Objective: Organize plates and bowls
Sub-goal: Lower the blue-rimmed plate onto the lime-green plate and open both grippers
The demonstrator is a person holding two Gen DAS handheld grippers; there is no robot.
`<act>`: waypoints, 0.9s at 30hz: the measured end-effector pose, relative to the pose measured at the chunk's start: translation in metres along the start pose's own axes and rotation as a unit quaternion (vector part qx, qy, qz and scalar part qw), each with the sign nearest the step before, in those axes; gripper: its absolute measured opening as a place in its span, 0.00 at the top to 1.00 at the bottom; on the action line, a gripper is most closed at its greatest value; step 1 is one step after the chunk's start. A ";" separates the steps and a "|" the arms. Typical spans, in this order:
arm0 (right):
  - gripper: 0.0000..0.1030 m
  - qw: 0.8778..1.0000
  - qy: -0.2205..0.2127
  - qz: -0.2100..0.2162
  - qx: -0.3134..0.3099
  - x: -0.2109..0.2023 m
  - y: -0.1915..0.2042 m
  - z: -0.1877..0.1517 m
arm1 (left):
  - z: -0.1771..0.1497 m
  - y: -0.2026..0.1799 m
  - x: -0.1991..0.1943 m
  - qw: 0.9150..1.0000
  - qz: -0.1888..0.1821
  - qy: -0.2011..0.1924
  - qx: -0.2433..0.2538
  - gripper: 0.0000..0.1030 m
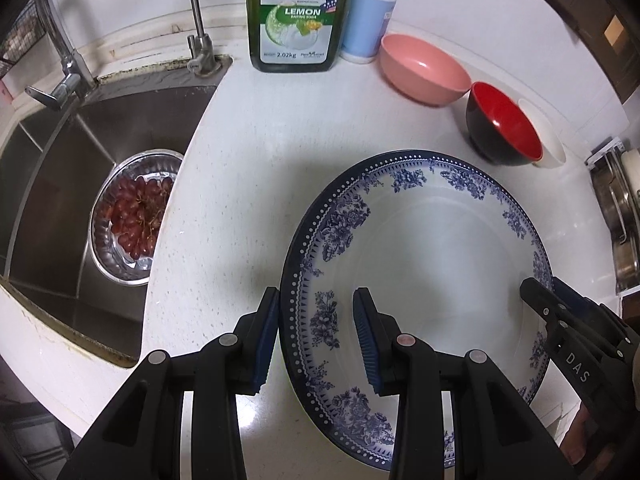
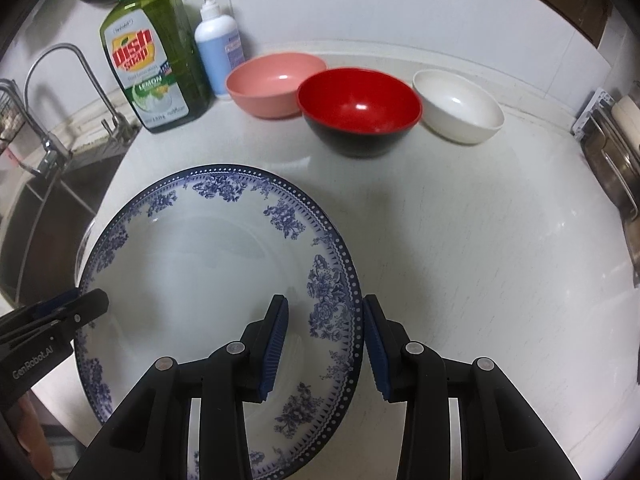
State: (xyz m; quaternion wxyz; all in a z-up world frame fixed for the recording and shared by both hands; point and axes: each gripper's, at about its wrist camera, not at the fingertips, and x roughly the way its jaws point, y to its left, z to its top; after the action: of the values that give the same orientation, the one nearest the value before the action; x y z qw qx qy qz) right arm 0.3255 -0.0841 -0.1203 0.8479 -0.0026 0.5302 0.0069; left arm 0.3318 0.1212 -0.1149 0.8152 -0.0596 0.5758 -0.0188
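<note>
Both grippers worked one item, a large blue-and-white plate [image 1: 420, 280], which sat over the white surface [image 1: 248, 184] in front of the bowls and beside the sink [image 1: 60, 168]. The left gripper [image 1: 316, 336] straddled the plate's left rim, one of its fingers [image 1: 266, 340] outside the edge and the other over the floral band. The right gripper [image 2: 326, 344] did the same on the opposite rim. Gaps showed between pads and porcelain on both sides, so I could not tell whether either pair was pinching the rim or only set around it. I also could not tell whether the plate rested on the surface or hung just above it.

Judgement on the step: it looked like a two-handed carry or set-down. To do it well, both sides should travel level and together, since a glazed rim could slip from ribbed pads if one side dropped first. A landing spot well apart from the bowls would avoid a knock.

Count, largest to smallest:
- plates: one
- steel basin of red grapes [image 1: 136, 212] in the sink: one
- bowls: three, in a row: pink bowl [image 2: 276, 84], red-and-black bowl [image 2: 360, 108], white bowl [image 2: 458, 106]
- bottles: two, a green dish soap bottle [image 2: 154, 64] and a white pump bottle [image 2: 218, 48]
- taps: two, at the sink's back edge
</note>
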 end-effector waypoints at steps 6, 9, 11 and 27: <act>0.62 1.000 0.021 0.002 -0.002 0.012 -0.002 -0.006 | -0.004 -0.003 0.010 1.000 0.008 0.013 0.002 0.64; 0.62 1.000 0.029 0.003 -0.001 0.017 -0.003 -0.005 | -0.005 -0.002 0.015 1.000 0.011 0.018 0.003 0.64; 0.62 0.999 0.035 0.003 -0.002 0.019 -0.003 -0.004 | -0.006 -0.002 0.018 1.000 0.012 0.022 0.002 0.64; 0.60 0.998 0.059 0.012 -0.006 0.028 -0.003 -0.002 | -0.008 -0.003 0.022 0.999 0.018 0.027 0.005 0.64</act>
State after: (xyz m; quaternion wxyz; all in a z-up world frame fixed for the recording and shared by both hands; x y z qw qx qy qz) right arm 0.3361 -0.0864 -0.1467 0.8151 -0.0019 0.5789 0.0202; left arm 0.3321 0.1150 -0.1378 0.7998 -0.0448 0.5985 -0.0087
